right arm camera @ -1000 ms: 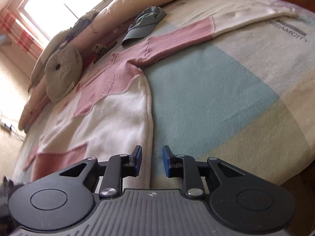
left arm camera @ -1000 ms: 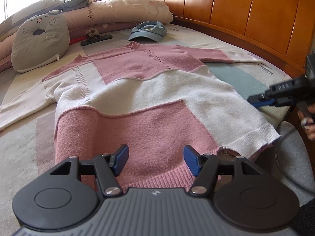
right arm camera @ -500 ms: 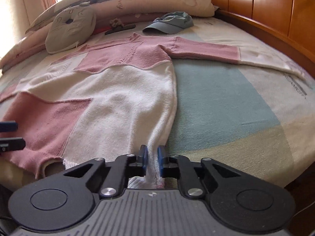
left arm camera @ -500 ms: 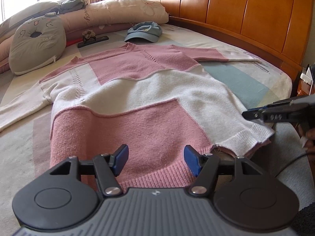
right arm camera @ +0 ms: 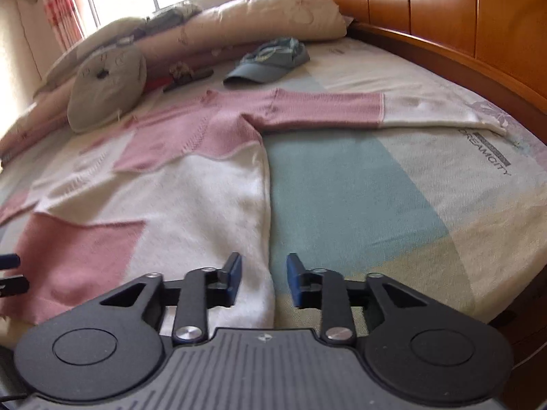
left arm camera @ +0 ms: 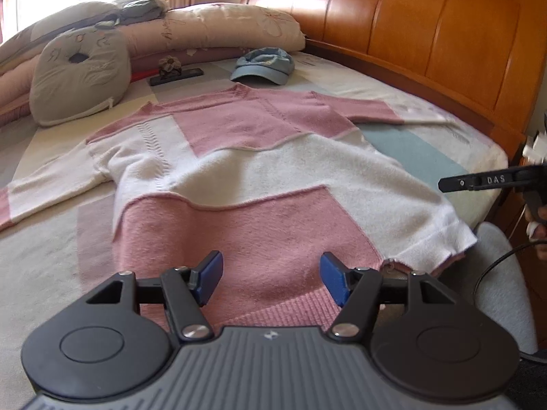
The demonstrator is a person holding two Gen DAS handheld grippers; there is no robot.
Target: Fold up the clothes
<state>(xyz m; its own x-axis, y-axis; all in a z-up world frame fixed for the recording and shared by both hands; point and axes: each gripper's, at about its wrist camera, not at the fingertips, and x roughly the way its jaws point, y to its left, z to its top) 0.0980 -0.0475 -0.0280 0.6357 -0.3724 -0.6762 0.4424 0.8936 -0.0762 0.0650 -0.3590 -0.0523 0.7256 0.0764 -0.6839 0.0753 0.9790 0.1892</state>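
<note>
Sweater point(left arm camera: 259, 171): flat, collar far, hem near. Left gripper point(left arm camera: 270, 282) released over hem; right gripper point(right arm camera: 261, 278) released, astride right side edge.

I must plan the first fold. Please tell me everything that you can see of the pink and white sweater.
The sweater is a soft, fuzzy knit in pink and white blocks, with ribbed hem and round neckline. It lies flat on the bed, sleeves spread sideways, hem nearest the cameras, neckline toward the blue cap. It is not folded yet. Both the left gripper and the right gripper are open at its hem, neither holding it.
</note>
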